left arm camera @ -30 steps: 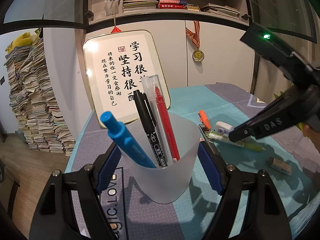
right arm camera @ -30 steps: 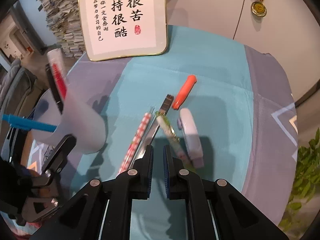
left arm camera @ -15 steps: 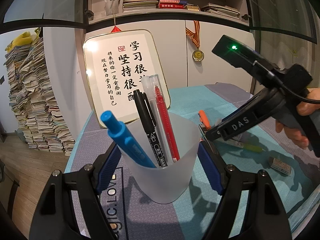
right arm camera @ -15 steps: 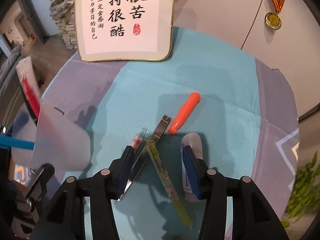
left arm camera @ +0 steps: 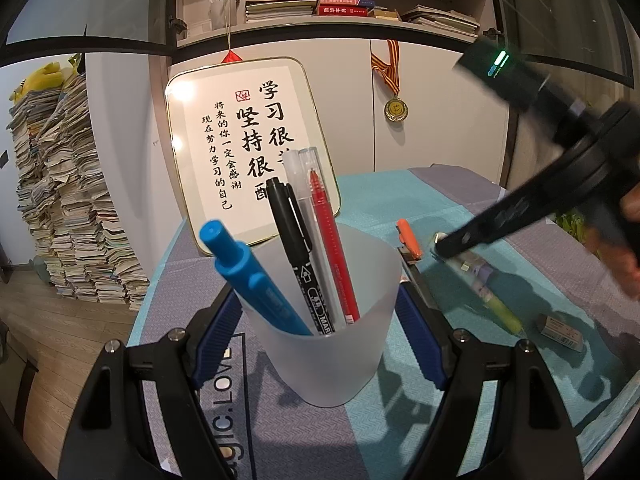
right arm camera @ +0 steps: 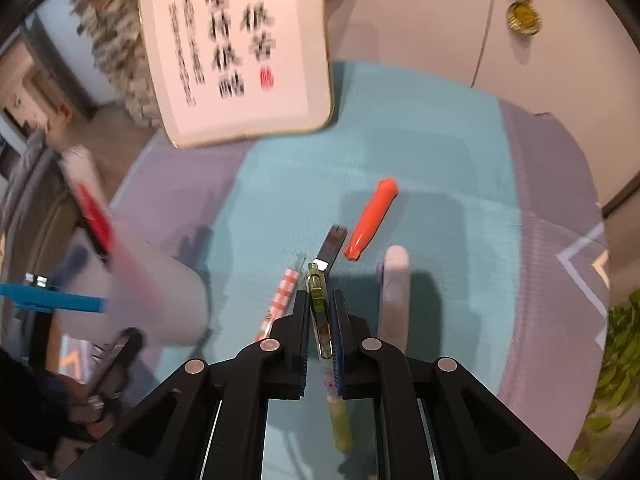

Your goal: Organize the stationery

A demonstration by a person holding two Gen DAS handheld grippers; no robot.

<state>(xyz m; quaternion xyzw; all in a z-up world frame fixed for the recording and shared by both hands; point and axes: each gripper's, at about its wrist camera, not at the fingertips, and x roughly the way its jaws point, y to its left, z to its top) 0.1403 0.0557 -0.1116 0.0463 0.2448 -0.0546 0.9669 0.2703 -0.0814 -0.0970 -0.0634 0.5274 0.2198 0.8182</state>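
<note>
The right gripper [right arm camera: 320,320] pinched a slim green pen [right arm camera: 319,300] near its clip; the left gripper [left arm camera: 318,332] clasped the pen cup [left arm camera: 324,320]. The pen looked light, stiff, perhaps slippery.

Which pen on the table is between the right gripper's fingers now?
The yellow-green pen: the right gripper is closed on it, while the checked pink pen lies free beside it.

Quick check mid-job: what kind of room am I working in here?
Probably a home study. Tall stacks of papers stand on the floor, a bookshelf sits above white cabinets, and a framed calligraphy board and a medal stand behind the table.
</note>
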